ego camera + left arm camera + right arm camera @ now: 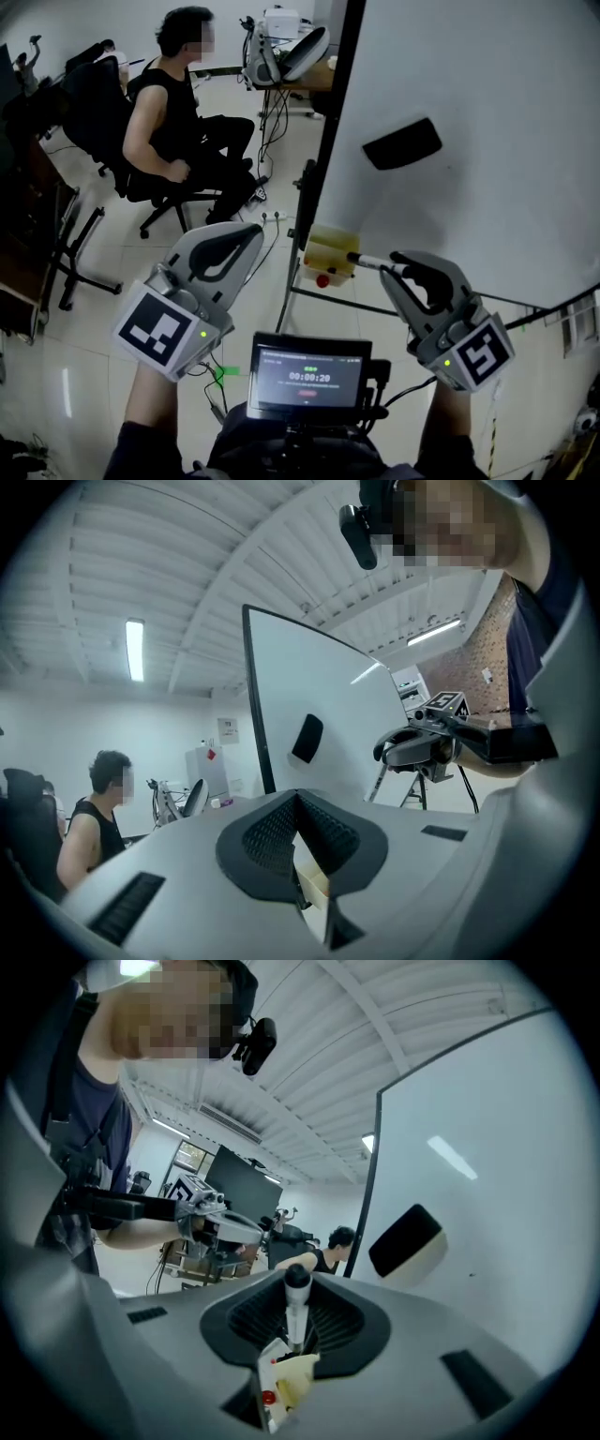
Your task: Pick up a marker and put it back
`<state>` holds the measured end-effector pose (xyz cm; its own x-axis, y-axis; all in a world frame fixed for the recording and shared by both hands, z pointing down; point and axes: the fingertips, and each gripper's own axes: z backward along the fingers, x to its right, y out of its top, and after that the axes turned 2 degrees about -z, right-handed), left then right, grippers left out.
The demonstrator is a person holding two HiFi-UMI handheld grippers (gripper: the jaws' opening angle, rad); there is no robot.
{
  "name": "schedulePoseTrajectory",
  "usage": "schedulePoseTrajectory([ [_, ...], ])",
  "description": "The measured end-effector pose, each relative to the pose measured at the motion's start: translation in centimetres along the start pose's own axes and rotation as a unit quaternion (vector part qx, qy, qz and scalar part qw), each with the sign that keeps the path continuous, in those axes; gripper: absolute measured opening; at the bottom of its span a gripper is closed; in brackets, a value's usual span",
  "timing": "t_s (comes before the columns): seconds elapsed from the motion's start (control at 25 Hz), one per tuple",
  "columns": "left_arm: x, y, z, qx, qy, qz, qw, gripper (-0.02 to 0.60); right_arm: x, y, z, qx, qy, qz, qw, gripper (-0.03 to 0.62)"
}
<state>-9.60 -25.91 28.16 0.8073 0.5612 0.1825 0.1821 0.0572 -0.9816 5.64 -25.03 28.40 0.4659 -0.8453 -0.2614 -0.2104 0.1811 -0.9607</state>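
Observation:
My right gripper (398,265) is shut on a white marker (368,262) with a black cap, which sticks out past its tips toward a pale yellow tray (328,246) at the whiteboard's (469,112) lower left edge. In the right gripper view the marker (296,1321) stands upright between the pads of the right gripper (298,1283), above the tray (291,1377) and a red cap (269,1397). My left gripper (251,232) hangs left of the board with its tips together and nothing in them; in its own view the left gripper (298,797) points at the board's edge.
A black eraser (401,142) clings to the whiteboard. The board's black frame and stand (309,206) run down between the grippers. A person in black (178,122) sits on an office chair at the back left. A small screen (309,377) sits at my chest.

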Motion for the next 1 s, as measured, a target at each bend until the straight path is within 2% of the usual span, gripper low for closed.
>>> schedulePoseTrajectory([
  [0.32,-2.7,-2.5,-3.9,-0.035,0.044,0.013,0.9983,0.0,3.6,-3.7,-4.9,-0.011,0.051,-0.008,0.999,0.095],
  [0.48,-5.4,-3.8,-4.2,-0.039,0.041,0.019,0.9982,0.0,3.6,-5.1,-8.4,-0.03,0.051,-0.017,0.998,0.096],
  [0.68,-6.3,-5.9,-5.2,-0.049,0.029,0.035,0.9978,0.0,3.6,-7.8,-10.4,-0.045,0.047,-0.023,0.998,0.095],
  [0.84,-7.3,-7.3,-6.2,-0.051,0.014,0.05,0.9973,0.0,3.8,-10.7,-11.7,-0.086,0.037,-0.033,0.995,0.095],
  [1.0,-7.9,-8.5,-6.7,-0.06,0.003,0.058,0.9965,0.0,3.9,-12.4,-13.2,-0.099,0.036,-0.032,0.994,0.097],
])
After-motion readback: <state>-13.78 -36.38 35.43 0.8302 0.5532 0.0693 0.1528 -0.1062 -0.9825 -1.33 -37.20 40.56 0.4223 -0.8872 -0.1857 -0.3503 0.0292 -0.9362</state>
